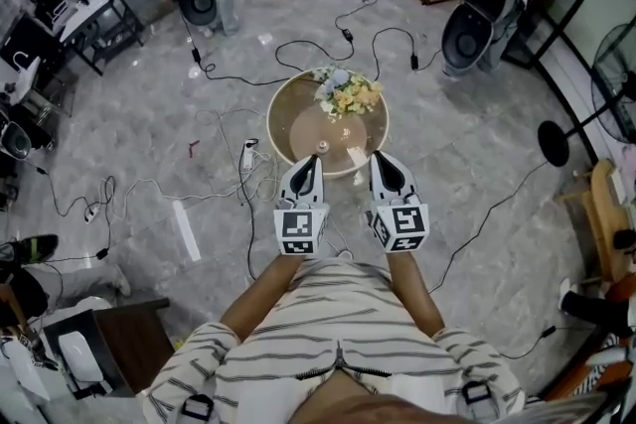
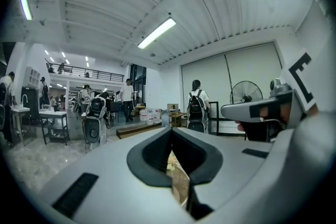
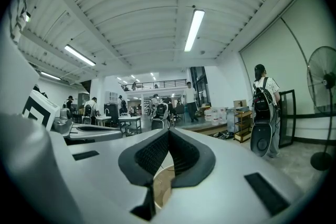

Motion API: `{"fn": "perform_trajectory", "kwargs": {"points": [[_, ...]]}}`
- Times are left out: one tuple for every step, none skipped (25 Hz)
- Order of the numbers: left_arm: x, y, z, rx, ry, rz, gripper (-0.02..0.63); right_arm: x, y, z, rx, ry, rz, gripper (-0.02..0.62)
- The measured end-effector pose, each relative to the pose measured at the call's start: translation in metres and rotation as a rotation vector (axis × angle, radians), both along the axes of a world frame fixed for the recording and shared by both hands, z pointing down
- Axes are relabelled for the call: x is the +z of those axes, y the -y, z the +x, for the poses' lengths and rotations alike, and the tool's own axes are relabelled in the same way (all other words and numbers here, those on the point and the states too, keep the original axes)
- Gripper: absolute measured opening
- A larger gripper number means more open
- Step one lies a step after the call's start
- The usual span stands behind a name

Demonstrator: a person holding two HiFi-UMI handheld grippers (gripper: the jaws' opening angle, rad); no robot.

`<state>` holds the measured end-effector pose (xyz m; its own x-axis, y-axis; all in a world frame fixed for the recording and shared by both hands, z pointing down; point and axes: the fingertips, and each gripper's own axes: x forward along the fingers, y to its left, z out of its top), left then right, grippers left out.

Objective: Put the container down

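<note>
Both pinched tight on the near rim of the round container, my left gripper and right gripper sit side by side and level to hold it flat above the floor, flowers resting at its far edge

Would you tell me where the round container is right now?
Head view, centre: the round container is gripped at its near rim by the left gripper and right gripper, with flowers on its far side.
</note>
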<state>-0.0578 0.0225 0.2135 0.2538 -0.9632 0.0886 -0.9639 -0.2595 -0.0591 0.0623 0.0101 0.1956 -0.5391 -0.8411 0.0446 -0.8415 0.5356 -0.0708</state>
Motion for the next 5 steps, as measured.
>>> {"fn": "perform_trajectory", "kwargs": {"points": [[-0.005,0.002,0.002,0.004,0.004,0.014,-0.002,-0.001,0.003,0.000,0.000,0.000,0.005,0.008],[-0.008,0.004,0.003,0.007,0.005,0.025,-0.002,-0.003,0.006,0.001,-0.001,0.000,0.012,0.008],[-0.011,0.006,0.004,0.010,0.003,0.034,-0.002,-0.004,0.009,0.001,-0.002,0.001,0.019,0.008],[-0.013,0.009,0.005,0.012,0.001,0.041,-0.002,-0.006,0.013,0.001,-0.002,0.001,0.026,0.008],[-0.015,0.013,0.005,0.013,-0.001,0.047,-0.002,-0.007,0.016,0.001,-0.003,0.002,0.033,0.008]]}}
